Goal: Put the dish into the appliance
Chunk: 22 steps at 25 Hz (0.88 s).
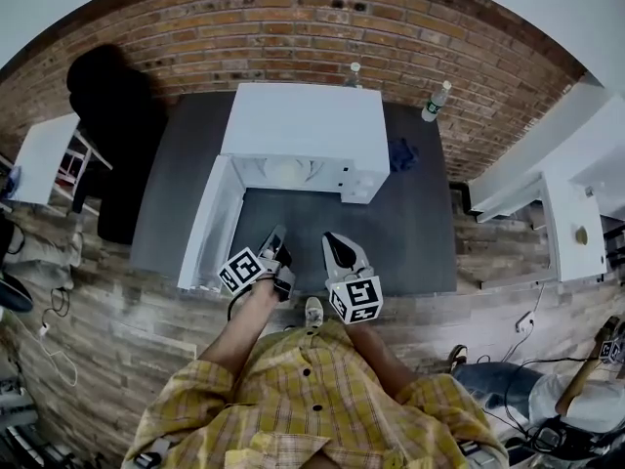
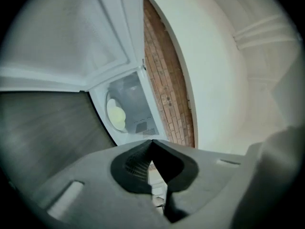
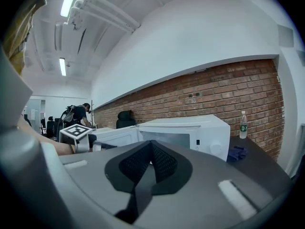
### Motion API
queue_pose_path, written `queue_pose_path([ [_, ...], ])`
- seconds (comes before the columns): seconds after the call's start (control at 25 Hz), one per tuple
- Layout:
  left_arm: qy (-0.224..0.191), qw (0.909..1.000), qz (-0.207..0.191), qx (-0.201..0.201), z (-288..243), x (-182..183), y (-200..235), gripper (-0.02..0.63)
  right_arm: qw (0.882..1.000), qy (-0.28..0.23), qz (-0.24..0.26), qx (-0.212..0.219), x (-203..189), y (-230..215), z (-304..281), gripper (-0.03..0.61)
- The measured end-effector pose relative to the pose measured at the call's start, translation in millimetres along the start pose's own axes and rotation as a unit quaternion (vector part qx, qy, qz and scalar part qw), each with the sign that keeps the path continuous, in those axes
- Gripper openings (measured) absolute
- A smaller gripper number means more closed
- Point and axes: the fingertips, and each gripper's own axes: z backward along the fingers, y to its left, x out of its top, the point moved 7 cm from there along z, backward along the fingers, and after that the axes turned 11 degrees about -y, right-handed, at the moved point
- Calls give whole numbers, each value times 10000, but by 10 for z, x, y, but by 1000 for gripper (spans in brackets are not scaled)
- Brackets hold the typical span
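Work on this job looks almost done. The dish [image 1: 290, 172] is inside the microwave [image 1: 308, 125]. It is pale and round, and it sits in the middle of the microwave's floor. The left claw view shows it there too, through the open front.

The microwave stands on the dark table [image 1: 410, 233], close to the brick wall. Its door [image 1: 210, 223] is swung wide open to the left.

The left claw [image 1: 274, 239] is closed, with nothing in it. The right claw [image 1: 337, 249] is closed too, and it is also empty. Both are held near the person's body, by the front edge of the table, well apart from the dish. Neither one touches the microwave or the door.

So the big part is done, I think: the dish is in and nobody is holding it. The one thing that may be left is to shut the door. The left claw is nearer to the door, so it could push it closed. The push should be slow, so the microwave does not slide.

A bottle [image 1: 437, 101] and a blue cloth [image 1: 400, 152] are on the table to the right of the microwave. They are out of the way.
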Motion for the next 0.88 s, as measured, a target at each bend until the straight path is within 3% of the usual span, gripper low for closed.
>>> queue_pose_path([
  [0.12,30,9966,-796,-225,91,14,-194,0,10000,5,-48,-7,24,18,17,4],
  [0.2,23,9895,-1402,-357,148,28,-321,0,10000,8,-68,9,32,32,22,5],
  [0.44,-23,9546,-2934,-518,348,32,-576,0,9999,2,-70,76,32,86,38,3],
  [0.68,3,9153,-3985,-583,458,8,-737,0,9999,-20,-75,126,52,109,37,3],
  [0.88,-12,8915,-4486,-640,482,-39,-827,0,9999,-52,-84,116,75,81,50,3],
])
